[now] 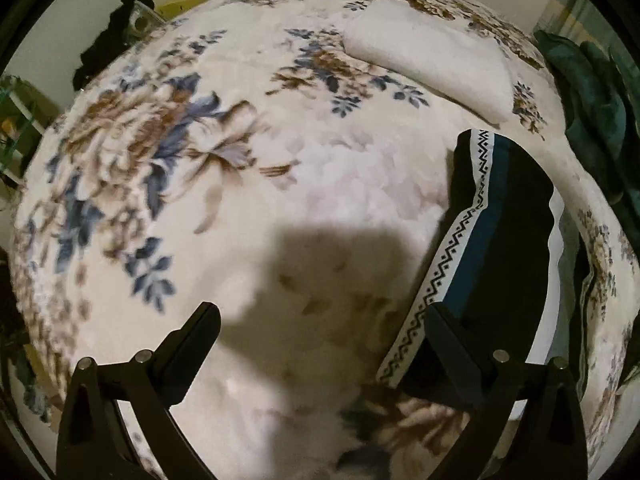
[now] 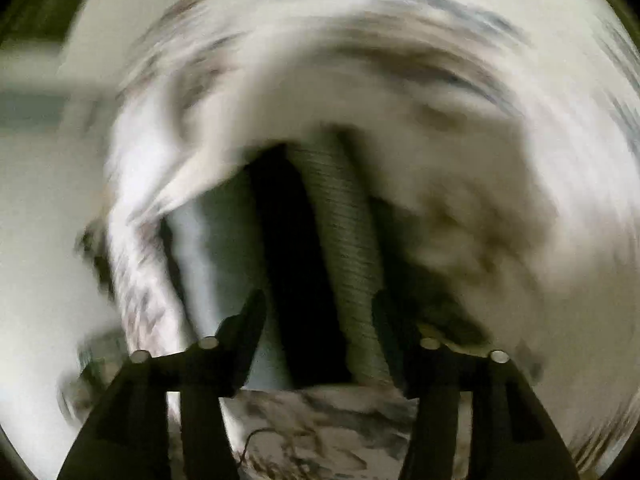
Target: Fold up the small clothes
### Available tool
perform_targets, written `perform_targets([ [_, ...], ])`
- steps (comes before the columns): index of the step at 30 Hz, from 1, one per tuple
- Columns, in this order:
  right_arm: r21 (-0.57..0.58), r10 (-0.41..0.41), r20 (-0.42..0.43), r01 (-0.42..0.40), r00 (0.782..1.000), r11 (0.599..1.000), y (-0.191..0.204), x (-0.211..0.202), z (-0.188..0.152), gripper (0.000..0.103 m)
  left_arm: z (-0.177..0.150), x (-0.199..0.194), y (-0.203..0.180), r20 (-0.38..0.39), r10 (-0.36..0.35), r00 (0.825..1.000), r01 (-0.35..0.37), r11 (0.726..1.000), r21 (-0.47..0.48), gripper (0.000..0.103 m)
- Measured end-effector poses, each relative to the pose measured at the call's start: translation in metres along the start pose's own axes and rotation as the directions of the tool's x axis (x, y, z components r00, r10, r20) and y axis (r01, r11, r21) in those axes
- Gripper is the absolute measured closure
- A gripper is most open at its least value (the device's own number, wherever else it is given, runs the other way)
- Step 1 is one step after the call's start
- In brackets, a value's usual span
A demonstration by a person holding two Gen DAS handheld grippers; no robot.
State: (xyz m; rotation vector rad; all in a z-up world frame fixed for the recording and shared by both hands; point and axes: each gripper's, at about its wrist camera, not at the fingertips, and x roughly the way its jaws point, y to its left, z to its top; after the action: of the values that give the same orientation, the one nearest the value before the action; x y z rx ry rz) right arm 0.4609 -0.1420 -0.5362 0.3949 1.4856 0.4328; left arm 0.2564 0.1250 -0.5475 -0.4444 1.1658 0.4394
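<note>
A dark garment (image 1: 508, 236) with a white zigzag-patterned band, a teal stripe and a white stripe lies folded long on the floral blanket (image 1: 248, 168), at the right of the left wrist view. My left gripper (image 1: 320, 316) is open and empty above the blanket; its right finger (image 1: 452, 344) overlaps the garment's near end. The right wrist view is heavily blurred. There the same striped garment (image 2: 296, 248) runs away between the fingers of my right gripper (image 2: 318, 308), which is open and holds nothing that I can see.
A folded white cloth (image 1: 432, 60) lies at the far right of the bed. Dark green fabric (image 1: 596, 92) is heaped at the right edge. A dark cloth and a box (image 1: 120, 28) sit beyond the far left edge of the bed.
</note>
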Motion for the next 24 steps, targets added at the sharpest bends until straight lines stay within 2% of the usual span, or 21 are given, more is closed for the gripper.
perform_targets([
  [2,-0.154,0.030,-0.080,-0.042,0.996,0.987,0.056,0.028,0.035,0.043,0.000,0.012,-0.002,-0.022,-0.044,0.999,0.044,0.999,-0.007,0.000],
  [3,-0.242,0.011,-0.132,-0.043,0.991,0.969,0.090,0.051,0.055,0.043,0.000,0.017,-0.003,-0.026,-0.072,0.997,0.072,0.997,-0.006,0.000],
  [5,-0.401,-0.049,-0.215,-0.042,0.975,0.915,0.146,0.096,0.080,0.043,-0.002,0.027,-0.009,-0.041,-0.096,0.995,0.096,0.995,0.010,0.000],
  [6,-0.480,-0.117,-0.238,-0.012,0.964,0.877,0.173,0.122,0.090,0.043,-0.002,0.030,-0.011,-0.044,-0.105,0.994,0.106,0.994,0.023,0.000],
  [7,-0.553,-0.192,-0.268,0.012,0.944,0.833,0.195,0.150,0.100,0.043,-0.003,0.034,-0.015,-0.048,-0.096,0.994,0.099,0.994,0.044,0.000],
  [9,-0.624,-0.283,-0.300,0.037,0.911,0.781,0.220,0.184,0.102,0.043,-0.005,0.040,-0.020,-0.052,-0.099,0.994,0.102,0.993,0.066,0.000],
  [11,-0.674,-0.378,-0.368,0.036,0.850,0.738,0.226,0.215,0.100,0.044,-0.007,0.044,-0.022,-0.059,-0.110,0.992,0.114,0.991,0.067,0.000],
  [13,-0.689,-0.431,-0.383,0.058,0.817,0.722,0.227,0.237,0.102,0.079,-0.008,0.048,-0.023,-0.070,-0.131,0.989,0.136,0.989,0.056,0.000],
  [14,-0.679,-0.450,-0.389,0.080,0.804,0.730,0.221,0.245,0.104,0.092,-0.009,0.050,-0.024,-0.074,-0.135,0.988,0.139,0.989,0.051,0.000],
  [16,-0.593,-0.408,-0.392,0.112,0.825,0.797,0.212,0.248,0.120,0.093,-0.009,0.053,-0.024,-0.082,-0.149,0.985,0.153,0.987,0.041,0.000],
  [17,-0.453,-0.332,-0.426,0.119,0.842,0.883,0.196,0.251,0.138,0.094,-0.009,0.054,-0.022,-0.082,-0.161,0.984,0.163,0.986,0.029,0.000],
  [18,-0.349,-0.277,-0.451,0.118,0.848,0.930,0.181,0.251,0.147,0.096,-0.010,0.054,-0.021,-0.080,-0.170,0.982,0.172,0.985,0.018,0.000],
  [20,-0.217,-0.177,-0.499,0.075,0.848,0.973,0.157,0.255,0.154,0.096,-0.009,0.055,-0.020,-0.092,-0.182,0.979,0.183,0.983,0.007,0.000],
  [22,-0.198,-0.123,-0.501,0.025,0.857,0.980,0.154,0.248,0.155,0.094,-0.008,0.053,-0.017,-0.101,-0.187,0.977,0.188,0.982,0.001,0.000],
  [23,-0.186,-0.079,-0.495,-0.017,0.865,0.982,0.152,0.236,0.155,0.088,-0.007,0.048,-0.015,-0.098,-0.197,0.976,0.197,0.980,-0.002,0.000],
  [24,-0.171,-0.013,-0.474,-0.078,0.880,0.982,0.148,0.212,0.155,0.067,-0.004,0.044,-0.013,-0.093,-0.201,0.975,0.202,0.979,0.001,0.000],
])
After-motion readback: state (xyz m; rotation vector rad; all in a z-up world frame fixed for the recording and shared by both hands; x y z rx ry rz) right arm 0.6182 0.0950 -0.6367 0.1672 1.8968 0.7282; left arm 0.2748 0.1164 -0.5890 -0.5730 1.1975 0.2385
